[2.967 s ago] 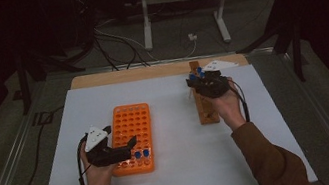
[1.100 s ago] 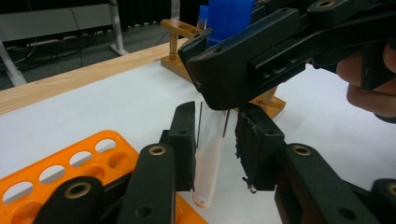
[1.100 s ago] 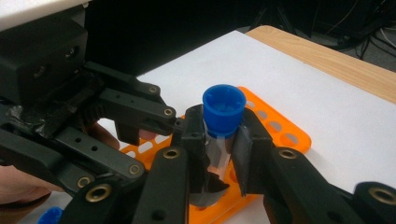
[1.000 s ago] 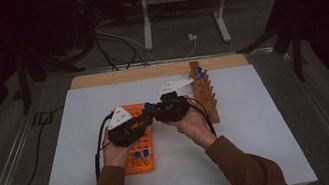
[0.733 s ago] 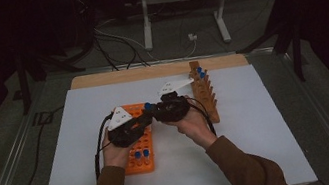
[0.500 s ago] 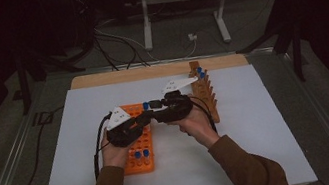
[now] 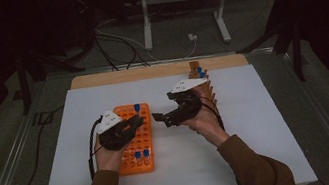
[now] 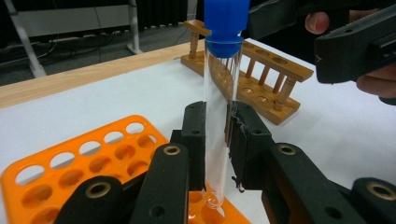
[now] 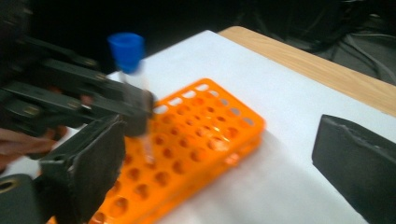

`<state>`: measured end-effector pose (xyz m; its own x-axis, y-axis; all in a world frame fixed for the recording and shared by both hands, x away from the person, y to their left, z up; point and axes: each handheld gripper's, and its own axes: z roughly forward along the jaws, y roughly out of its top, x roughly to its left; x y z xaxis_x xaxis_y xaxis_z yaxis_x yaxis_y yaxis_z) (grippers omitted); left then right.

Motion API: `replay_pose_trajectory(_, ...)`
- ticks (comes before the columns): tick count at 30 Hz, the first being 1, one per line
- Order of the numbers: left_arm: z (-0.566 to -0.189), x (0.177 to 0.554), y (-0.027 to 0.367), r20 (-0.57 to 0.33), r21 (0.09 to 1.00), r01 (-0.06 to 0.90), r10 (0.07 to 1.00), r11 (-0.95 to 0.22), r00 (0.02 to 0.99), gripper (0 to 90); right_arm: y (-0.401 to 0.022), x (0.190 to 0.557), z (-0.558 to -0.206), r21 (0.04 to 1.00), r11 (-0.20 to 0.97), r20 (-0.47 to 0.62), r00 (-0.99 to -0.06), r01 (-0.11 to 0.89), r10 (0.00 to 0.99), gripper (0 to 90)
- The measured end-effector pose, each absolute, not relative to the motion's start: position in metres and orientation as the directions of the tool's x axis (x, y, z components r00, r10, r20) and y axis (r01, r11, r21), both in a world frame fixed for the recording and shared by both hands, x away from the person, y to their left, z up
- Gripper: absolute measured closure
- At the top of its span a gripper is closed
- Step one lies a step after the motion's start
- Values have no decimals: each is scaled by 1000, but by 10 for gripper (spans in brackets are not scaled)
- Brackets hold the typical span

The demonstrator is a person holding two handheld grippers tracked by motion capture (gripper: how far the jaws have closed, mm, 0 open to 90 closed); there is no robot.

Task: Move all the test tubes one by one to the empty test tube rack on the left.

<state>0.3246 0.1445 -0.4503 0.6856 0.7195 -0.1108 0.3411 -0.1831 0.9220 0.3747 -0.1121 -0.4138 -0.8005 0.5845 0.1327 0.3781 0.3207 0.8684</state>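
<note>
1. Tube [image 8: 219, 116], clear with a blue cap [image 8: 226, 21], stands upright between the fingers [image 8: 194, 135] of the left gripper [image 7: 133, 124], which are closed on its glass body.
2. Its rounded bottom hangs just above the orange rack [image 7: 134, 138], over the rack's near edge in the left gripper view.
3. Right gripper [image 7: 162, 118] sits just beside the left one, between the orange rack and the wooden rack [image 7: 209, 97]; its fingers [image 9: 88, 168] are spread wide and hold nothing.
4. Orange rack lies on the white bench [image 7: 259, 127] with two blue-capped tubes [image 7: 141, 154] near its front end and one at its far end.
5. Wooden rack stands right of the right hand [image 7: 205, 121], with blue caps [image 7: 200, 71] at its far end.
6. Both sleeves [image 7: 254, 171] are brown.
</note>
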Motion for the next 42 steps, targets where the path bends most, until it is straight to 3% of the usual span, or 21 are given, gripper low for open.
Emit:
replay_pose_trajectory(7, -450, 317, 150, -118, 922, 346, 722, -176, 682, 781, -128, 373, -419, 868, 350, 64, -778, 353, 625, 2)
replay_pose_trajectory(42, -467, 265, 177, -167, 916, 377, 720, -140, 673, 780, -183, 363, -427, 888, 289, 62, -717, 357, 694, 1)
